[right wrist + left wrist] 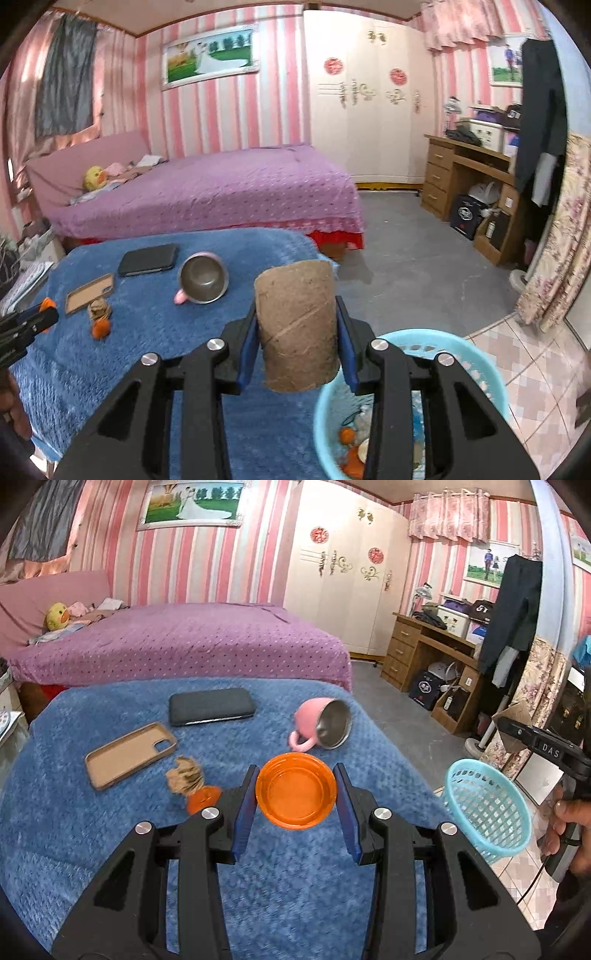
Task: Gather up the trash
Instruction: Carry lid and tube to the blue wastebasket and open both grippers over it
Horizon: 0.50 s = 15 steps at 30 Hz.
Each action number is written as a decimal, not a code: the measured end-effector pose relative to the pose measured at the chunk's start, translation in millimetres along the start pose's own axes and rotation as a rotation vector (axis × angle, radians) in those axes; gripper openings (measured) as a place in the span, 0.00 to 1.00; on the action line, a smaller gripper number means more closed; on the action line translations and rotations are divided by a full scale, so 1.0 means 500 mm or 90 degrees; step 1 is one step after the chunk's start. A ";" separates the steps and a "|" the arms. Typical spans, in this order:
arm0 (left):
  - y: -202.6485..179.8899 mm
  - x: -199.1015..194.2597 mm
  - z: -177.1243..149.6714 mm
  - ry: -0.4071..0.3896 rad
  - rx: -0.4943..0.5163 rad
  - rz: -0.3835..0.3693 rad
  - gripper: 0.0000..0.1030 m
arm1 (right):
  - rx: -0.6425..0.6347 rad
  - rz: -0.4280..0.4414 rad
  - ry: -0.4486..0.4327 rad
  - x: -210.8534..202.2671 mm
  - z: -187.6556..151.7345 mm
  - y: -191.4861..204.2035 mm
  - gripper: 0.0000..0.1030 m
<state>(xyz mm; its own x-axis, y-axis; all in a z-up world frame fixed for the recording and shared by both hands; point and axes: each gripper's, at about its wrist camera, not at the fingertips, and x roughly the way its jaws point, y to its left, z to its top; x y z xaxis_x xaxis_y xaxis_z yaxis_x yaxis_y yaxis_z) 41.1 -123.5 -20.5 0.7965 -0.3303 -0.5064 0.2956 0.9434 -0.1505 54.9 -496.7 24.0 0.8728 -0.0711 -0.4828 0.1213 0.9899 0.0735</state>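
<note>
My left gripper (296, 775) is shut on an orange plastic lid (296, 791), held above the blue blanket (110, 823). My right gripper (296, 310) is shut on a brown cardboard roll (297, 328), held upright beside the light blue basket (476, 363), which holds orange peel and other scraps. The basket also shows in the left wrist view (487, 808) at the blanket's right edge. A crumpled brown wrapper (184, 781) and an orange peel piece (202, 799) lie on the blanket left of my left gripper; both also show in the right wrist view (99, 317).
A tan phone case (129, 753), a dark phone (211, 710) and a tipped pink mug (323, 723) lie on the blanket. A purple bed (184, 642) stands behind. A wooden desk (428, 653) and grey floor are to the right.
</note>
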 end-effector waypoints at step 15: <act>-0.259 0.023 0.065 -0.020 0.103 -0.085 0.38 | 0.034 -0.041 -0.048 -0.061 0.025 -0.079 0.38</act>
<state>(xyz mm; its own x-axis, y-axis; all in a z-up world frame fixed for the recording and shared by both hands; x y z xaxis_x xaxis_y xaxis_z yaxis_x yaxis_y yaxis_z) 29.1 -250.5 20.7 0.7601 -0.4552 -0.4636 0.4782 0.8750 -0.0751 29.5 -534.9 46.5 0.8949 -0.1459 -0.4219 0.2023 0.9750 0.0921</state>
